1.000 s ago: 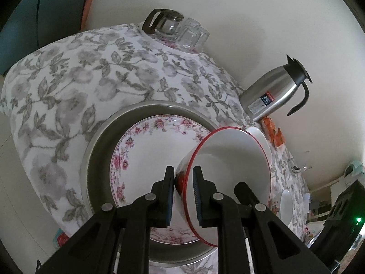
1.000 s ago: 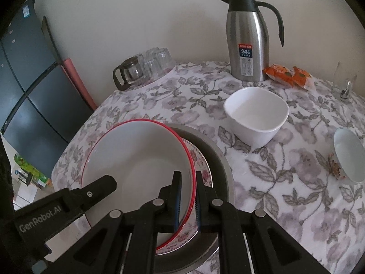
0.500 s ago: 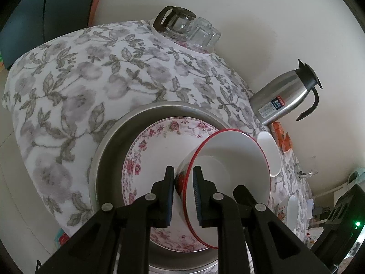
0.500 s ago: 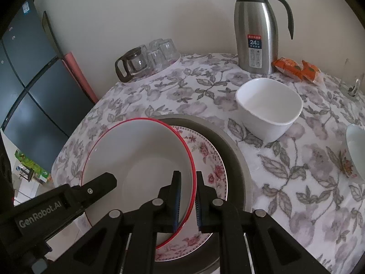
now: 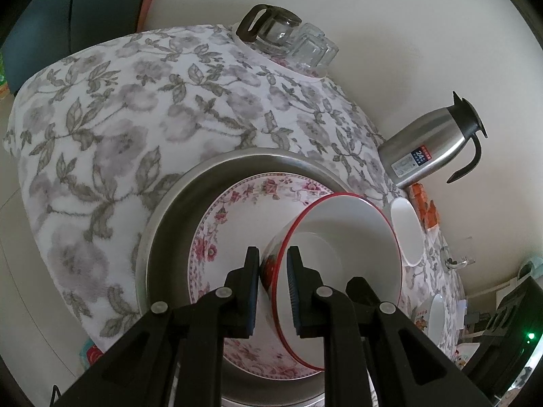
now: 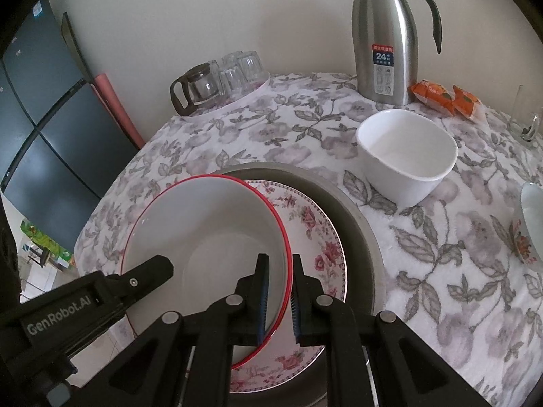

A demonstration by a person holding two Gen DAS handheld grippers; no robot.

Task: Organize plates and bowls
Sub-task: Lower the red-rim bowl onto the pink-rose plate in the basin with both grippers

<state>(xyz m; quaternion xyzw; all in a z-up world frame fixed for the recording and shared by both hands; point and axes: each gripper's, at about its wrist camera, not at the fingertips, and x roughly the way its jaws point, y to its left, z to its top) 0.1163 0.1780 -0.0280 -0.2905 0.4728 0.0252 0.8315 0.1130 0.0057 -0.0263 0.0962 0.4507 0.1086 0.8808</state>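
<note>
Your left claw (image 5: 273, 283) and right claw (image 6: 279, 290) each pinch opposite sides of the red-rimmed bowl's (image 6: 203, 237) rim. You hold it tilted over the floral plate (image 6: 315, 237), which lies in the metal pan (image 6: 359, 237) on the desk (image 6: 441, 271).

"GenRobot.AI" printed white on the left gripper (image 6: 95, 302) arm, at 8 o'clock in the right wrist view. Steel thermos (image 6: 385, 39) at 1 o'clock: blue label reads "24"; remaining characters illegible.
</note>
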